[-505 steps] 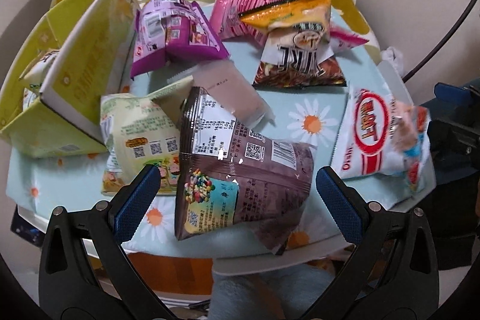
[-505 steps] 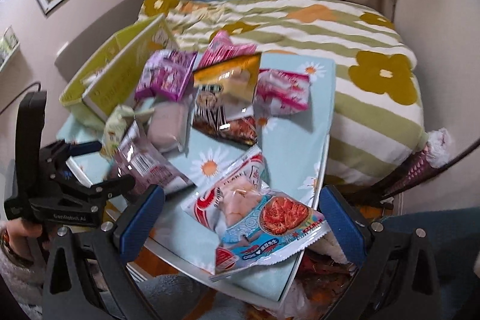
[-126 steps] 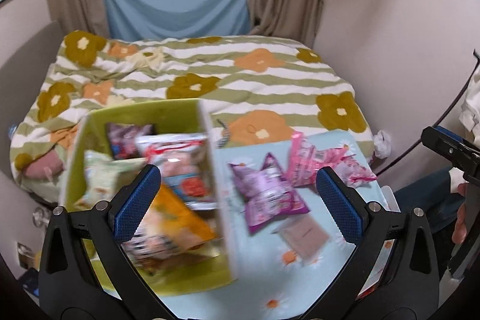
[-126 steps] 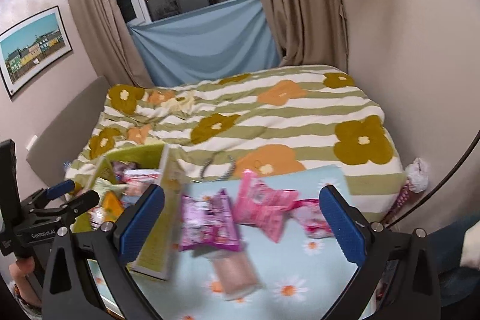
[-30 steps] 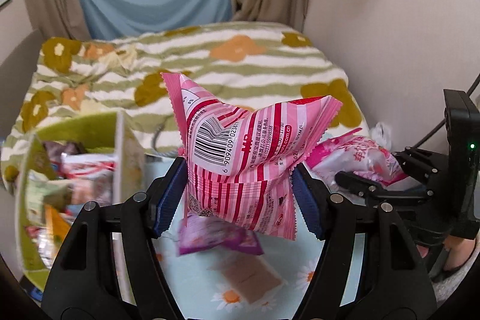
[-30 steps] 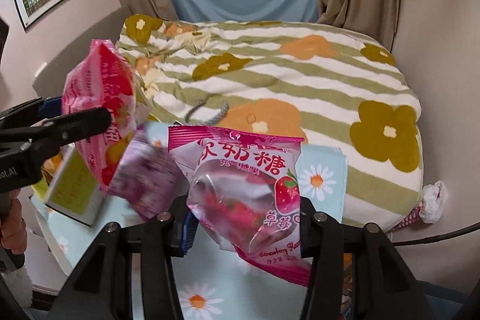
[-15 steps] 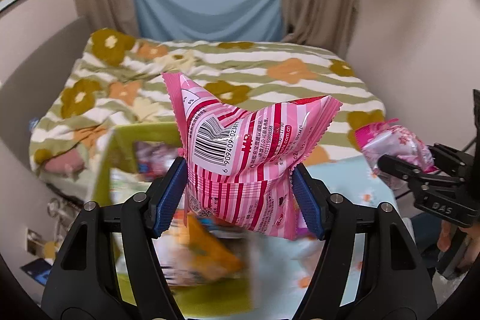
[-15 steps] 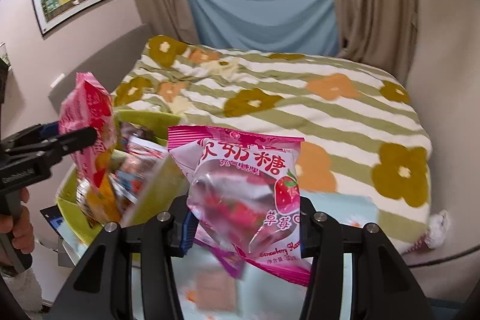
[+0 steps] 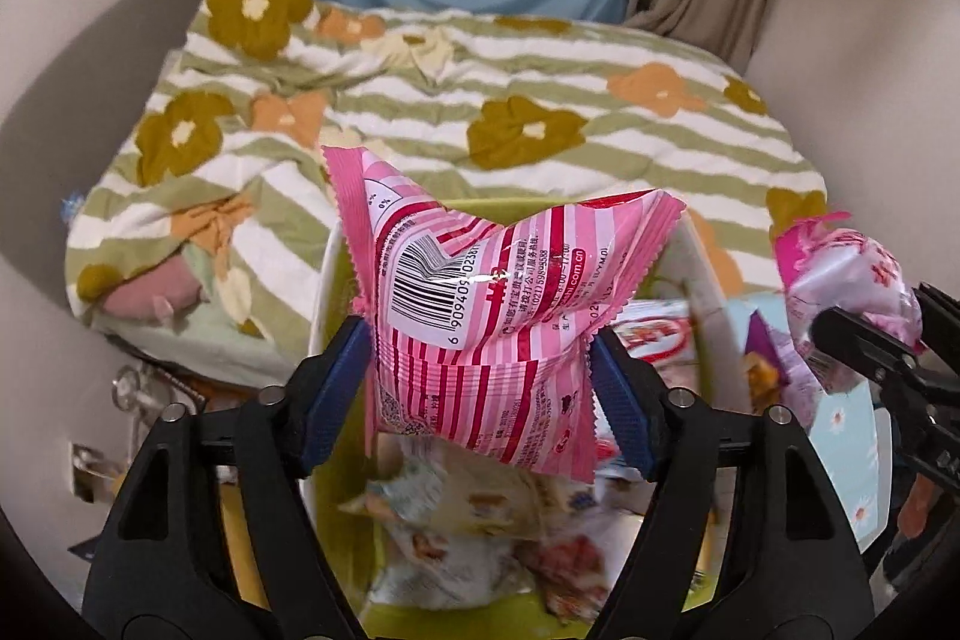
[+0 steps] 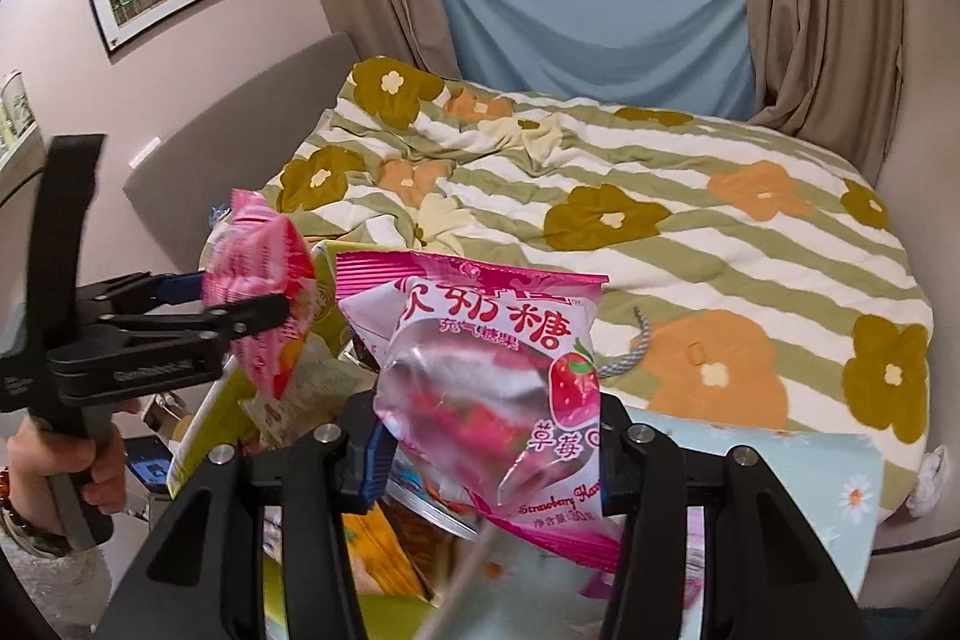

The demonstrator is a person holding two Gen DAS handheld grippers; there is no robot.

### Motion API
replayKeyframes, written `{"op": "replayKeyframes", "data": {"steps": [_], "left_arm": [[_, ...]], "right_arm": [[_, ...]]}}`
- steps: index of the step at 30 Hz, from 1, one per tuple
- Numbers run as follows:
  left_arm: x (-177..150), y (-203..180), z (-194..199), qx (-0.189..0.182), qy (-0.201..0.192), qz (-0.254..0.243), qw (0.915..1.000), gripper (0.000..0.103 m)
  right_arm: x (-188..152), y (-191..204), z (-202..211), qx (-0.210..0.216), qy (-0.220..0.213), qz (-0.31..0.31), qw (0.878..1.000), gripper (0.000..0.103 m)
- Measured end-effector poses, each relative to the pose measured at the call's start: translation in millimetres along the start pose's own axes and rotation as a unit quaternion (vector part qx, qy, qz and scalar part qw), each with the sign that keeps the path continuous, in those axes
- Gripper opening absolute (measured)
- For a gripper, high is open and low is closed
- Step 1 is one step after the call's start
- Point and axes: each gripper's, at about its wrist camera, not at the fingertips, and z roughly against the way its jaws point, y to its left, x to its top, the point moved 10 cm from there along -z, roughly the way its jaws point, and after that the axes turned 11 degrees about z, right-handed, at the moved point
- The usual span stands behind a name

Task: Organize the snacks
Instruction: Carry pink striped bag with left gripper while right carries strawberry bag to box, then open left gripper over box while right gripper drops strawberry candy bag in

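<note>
My left gripper point(image 9: 480, 382) is shut on a pink striped snack bag point(image 9: 480, 316) and holds it above the yellow-green box point(image 9: 336, 526). The box holds several snack packets point(image 9: 480, 538). My right gripper point(image 10: 489, 454) is shut on a pink strawberry candy bag point(image 10: 492, 376), held up near the box's right side. In the right wrist view the left gripper point(image 10: 240, 316) with its pink bag point(image 10: 264, 292) is at the left. In the left wrist view the right gripper's fingers point(image 9: 864, 346) and its candy bag point(image 9: 852, 280) are at the right edge.
A purple snack bag point(image 9: 786, 370) lies on the light-blue daisy cloth point(image 9: 840, 424) right of the box. Behind is a bed with a striped flower blanket point(image 10: 660, 232). Curtains point(image 10: 816, 10) and a wall point(image 10: 180, 58) with a picture close the back.
Both grippers have moved left and closer over the box, each still holding its pink bag. The box now sits straight beneath the left gripper.
</note>
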Motion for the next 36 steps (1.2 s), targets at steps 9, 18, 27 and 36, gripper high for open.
{"op": "replayKeyframes", "data": {"steps": [9, 18, 27, 36], "left_arm": [[-15.3, 8.4, -3.1, -0.044, 0.012, 0.000, 0.9990, 0.103], [-40.8, 23.8, 23.2, -0.037, 0.005, 0.000, 0.9993, 0.103], [-42.3, 44.2, 31.8, -0.014, -0.012, -0.001, 0.9998, 0.103], [-65.0, 51.4, 12.8, 0.003, 0.004, -0.019, 0.9998, 0.103]], "right_arm": [[-10.3, 10.0, -26.6, -0.020, 0.023, -0.039, 0.999, 0.046], [-3.6, 20.9, -21.4, -0.025, 0.018, -0.053, 0.998, 0.046], [21.1, 29.9, -42.8, -0.018, 0.013, -0.062, 0.998, 0.054], [5.6, 39.0, -59.4, -0.010, -0.004, -0.071, 0.997, 0.103]]}}
